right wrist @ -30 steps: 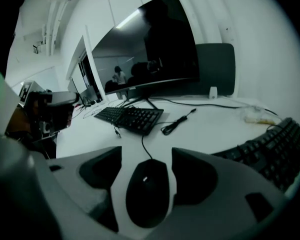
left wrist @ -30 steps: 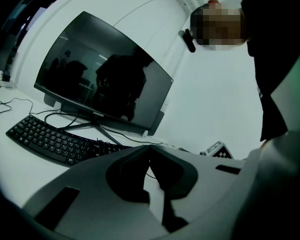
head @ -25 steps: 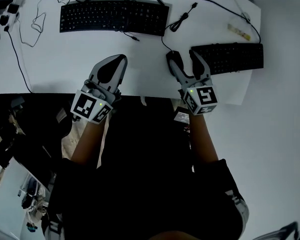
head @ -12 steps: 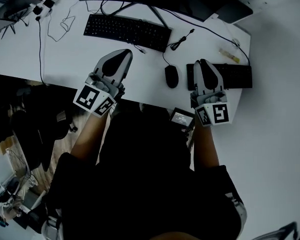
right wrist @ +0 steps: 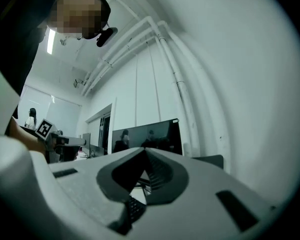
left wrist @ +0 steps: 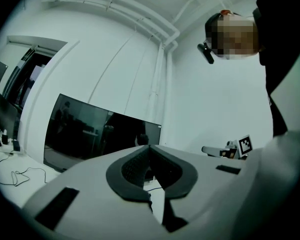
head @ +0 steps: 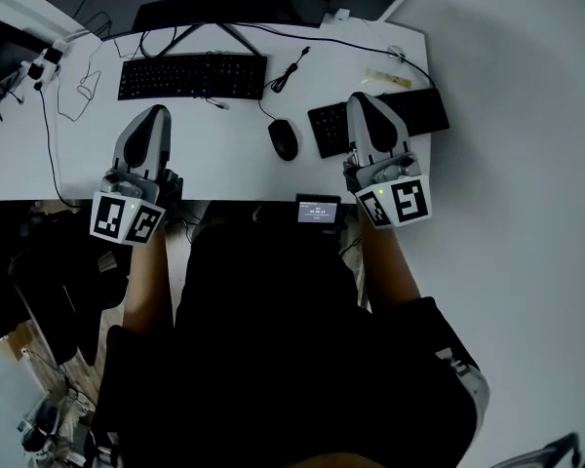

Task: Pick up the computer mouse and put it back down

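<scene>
Mouse on table, between grippers. Left gripper jaws clenched, empty. Right gripper jaws just closed, empty.

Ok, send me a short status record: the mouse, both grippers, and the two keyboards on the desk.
mouse: lying on the white desk, not held
left gripper: fingers together, empty, over the desk left of the mouse
right gripper: fingers have just closed, nothing between them, right of the mouse
right keyboard: beside the mouse, its left end partly hidden by the right gripper
left keyboard: farther back, left of the mouse
contact: neither gripper touches the mouse
</scene>
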Tool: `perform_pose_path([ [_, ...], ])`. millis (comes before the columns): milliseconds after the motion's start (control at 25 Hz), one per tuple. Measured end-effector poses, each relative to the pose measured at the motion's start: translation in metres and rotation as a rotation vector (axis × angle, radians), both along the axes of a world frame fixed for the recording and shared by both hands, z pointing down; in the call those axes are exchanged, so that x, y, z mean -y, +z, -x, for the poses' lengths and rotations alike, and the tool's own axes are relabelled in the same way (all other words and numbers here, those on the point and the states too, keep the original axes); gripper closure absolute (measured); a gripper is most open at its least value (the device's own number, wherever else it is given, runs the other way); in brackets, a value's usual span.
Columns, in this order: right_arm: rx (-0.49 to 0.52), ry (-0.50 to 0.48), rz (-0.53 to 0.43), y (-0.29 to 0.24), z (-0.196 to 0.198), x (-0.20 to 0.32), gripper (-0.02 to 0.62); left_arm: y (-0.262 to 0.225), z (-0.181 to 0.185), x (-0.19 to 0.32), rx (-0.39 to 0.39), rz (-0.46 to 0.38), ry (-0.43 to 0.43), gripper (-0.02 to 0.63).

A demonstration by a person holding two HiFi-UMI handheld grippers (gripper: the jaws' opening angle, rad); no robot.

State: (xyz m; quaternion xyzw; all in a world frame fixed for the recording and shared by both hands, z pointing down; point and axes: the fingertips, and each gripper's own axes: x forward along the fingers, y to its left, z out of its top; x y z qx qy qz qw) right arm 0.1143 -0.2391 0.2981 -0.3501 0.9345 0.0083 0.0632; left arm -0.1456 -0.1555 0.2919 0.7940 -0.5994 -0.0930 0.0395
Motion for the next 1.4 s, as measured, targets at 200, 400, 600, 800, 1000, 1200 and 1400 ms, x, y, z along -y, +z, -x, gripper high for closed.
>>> perform_pose_path([
  [200, -0.003, 0.012, 0.007, 0.007, -0.009, -0.019, 0.592, 0.003, -0.011, -0.017, 0.010, 0.014, 0.026, 0.611],
  [400, -0.027, 0.031, 0.017, 0.015, -0.015, -0.040, 0.592, 0.010, -0.016, -0.032, -0.001, 0.024, 0.050, 0.611],
  [600, -0.035, 0.058, 0.009, 0.011, -0.016, -0.078, 0.592, 0.006, -0.022, -0.066, 0.014, -0.002, 0.079, 0.611],
  [800, -0.039, 0.090, -0.007, 0.006, -0.012, -0.141, 0.592, 0.007, -0.015, -0.126, 0.026, -0.013, 0.063, 0.611],
  [1000, -0.061, 0.106, 0.002, 0.018, -0.008, -0.219, 0.592, 0.016, -0.011, -0.205, 0.063, -0.022, 0.050, 0.611],
  [1200, -0.075, 0.087, 0.021, 0.028, 0.002, -0.297, 0.592, 0.035, -0.005, -0.284, 0.029, 0.003, 0.035, 0.611],
  [1400, -0.091, 0.084, 0.036, 0.024, -0.012, -0.333, 0.592, 0.041, -0.018, -0.325, -0.002, 0.030, 0.024, 0.611],
])
